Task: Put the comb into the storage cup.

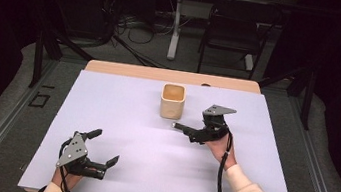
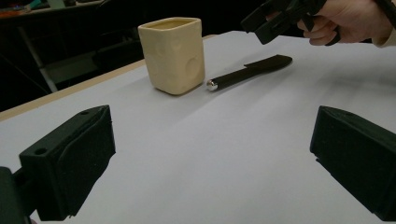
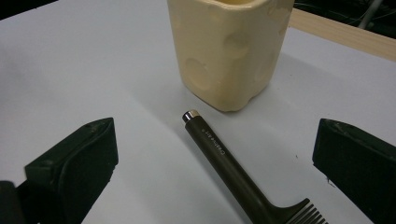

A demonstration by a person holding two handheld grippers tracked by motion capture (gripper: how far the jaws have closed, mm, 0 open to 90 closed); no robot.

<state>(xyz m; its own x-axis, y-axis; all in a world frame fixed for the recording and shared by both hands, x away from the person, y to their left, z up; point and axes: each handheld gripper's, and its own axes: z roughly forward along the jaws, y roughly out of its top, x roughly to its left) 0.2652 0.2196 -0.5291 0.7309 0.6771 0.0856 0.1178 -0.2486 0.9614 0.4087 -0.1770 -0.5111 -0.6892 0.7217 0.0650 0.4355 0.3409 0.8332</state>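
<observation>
Black comb [image 3: 233,172] lies beside the cream cup [image 3: 229,51], between the spread right gripper [image 3: 215,158]; left gripper [image 1: 103,148] spread too

Even overhead light brightens the white-covered table [image 1: 152,139]; the room toward 12 o'clock is dark. The cream square ceramic cup [image 2: 173,53] casts a soft shadow, and the near black tongs look slightly blurred.

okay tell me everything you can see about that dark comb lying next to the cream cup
The comb is dark brown to black, plastic by its look, with a long round handle ending in a small silver cap and fine teeth at the other end. Small pale lettering runs along the handle, too small to read. It lies flat on the white table cover, its capped end pointing at the cream cup, close to its base. The right gripper hovers over it with jaws open, not touching.
</observation>
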